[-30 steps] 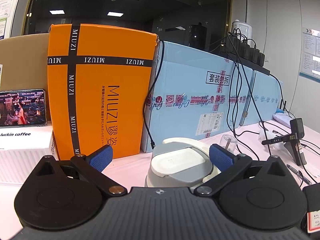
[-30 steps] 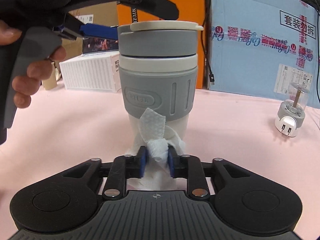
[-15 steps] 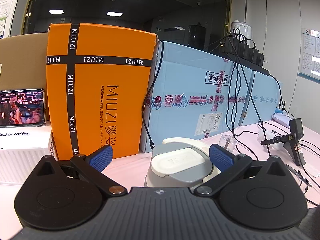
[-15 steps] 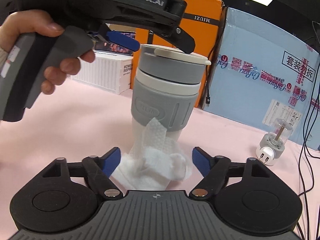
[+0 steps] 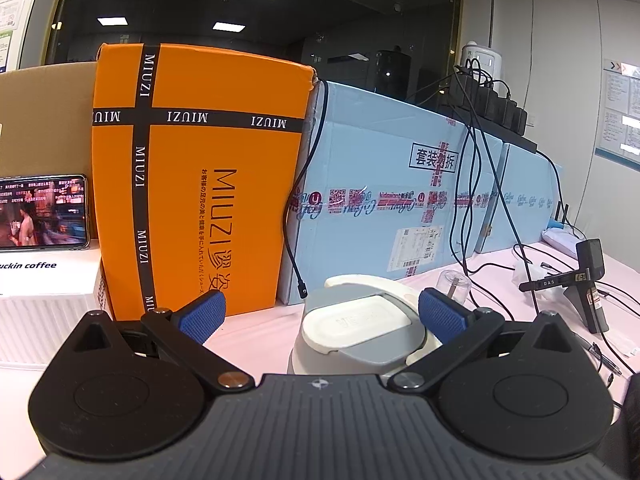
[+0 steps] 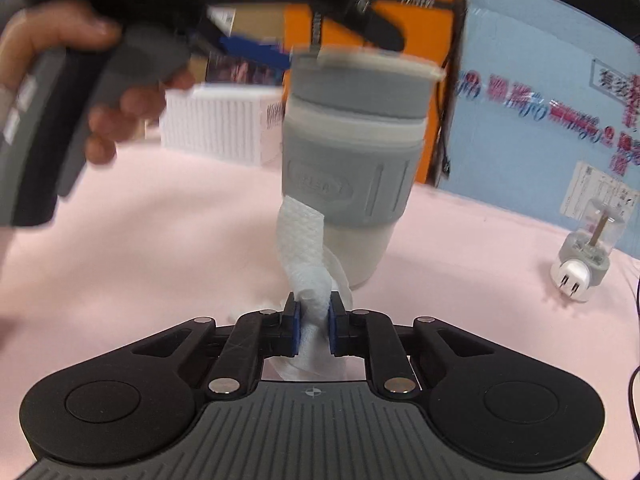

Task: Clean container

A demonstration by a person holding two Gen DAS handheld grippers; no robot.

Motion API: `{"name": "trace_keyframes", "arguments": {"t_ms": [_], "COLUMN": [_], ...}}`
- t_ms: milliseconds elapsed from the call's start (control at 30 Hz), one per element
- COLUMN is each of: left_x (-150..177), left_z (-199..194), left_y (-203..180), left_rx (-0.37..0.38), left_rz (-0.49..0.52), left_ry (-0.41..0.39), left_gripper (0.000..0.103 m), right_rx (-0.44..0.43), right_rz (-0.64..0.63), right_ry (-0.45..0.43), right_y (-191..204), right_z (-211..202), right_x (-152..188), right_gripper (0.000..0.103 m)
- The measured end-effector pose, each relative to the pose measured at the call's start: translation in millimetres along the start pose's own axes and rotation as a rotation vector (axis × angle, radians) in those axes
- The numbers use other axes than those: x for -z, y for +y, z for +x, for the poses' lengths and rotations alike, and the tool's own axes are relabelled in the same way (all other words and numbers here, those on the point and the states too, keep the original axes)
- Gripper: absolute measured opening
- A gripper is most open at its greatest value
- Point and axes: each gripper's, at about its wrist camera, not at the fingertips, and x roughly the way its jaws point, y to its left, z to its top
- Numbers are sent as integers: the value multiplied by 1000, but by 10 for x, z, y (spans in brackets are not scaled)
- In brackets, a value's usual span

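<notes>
A grey-and-white lidded cup [image 6: 348, 160] stands on the pink table [image 6: 160, 248]. My right gripper [image 6: 313, 320] is shut on a crumpled white wipe [image 6: 300, 240], whose upper end lies against the cup's lower side. In the left wrist view my left gripper [image 5: 322, 316] stands open, level with the cup's lid [image 5: 356, 328]. The lid sits between the blue pads, close to the right one. From the right wrist view a hand [image 6: 60, 40] holds that gripper over the cup, one blue finger [image 6: 256, 50] behind the lid. This view is blurred.
An orange MIUZI box [image 5: 192, 180] and light blue cartons [image 5: 392, 192] stand behind the cup, with black cables [image 5: 476, 184] hanging over them. A phone [image 5: 40, 212] rests on a white box [image 5: 44, 292] at left. A small plug adapter [image 6: 584, 256] lies at right.
Half a second ago my right gripper was open with the wipe lying loose; it has shut on the wipe again and lifted it against the cup. The left gripper has barely moved.
</notes>
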Motion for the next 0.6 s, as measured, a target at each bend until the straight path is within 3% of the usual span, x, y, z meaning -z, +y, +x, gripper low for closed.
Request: {"name": "trace_keyframes", "arguments": {"t_ms": [200,300,600], "left_x": [1,3,0], "left_z": [3,-3,4], "left_y": [7,-1,6], "left_rx": [1,-3,-7], "left_rz": [-5,-3,-10], "left_ry": [0,-3,-6], "left_gripper": [103,103,103], "right_rx": [44,67,76], "right_rz": [41,73,108], "right_ry": [-243,-325,-306], "right_y": [-29,-54,-83], "right_z": [-389,-460,-338], "right_x": [-255,-327,-292], "right_gripper": [12,12,12]}}
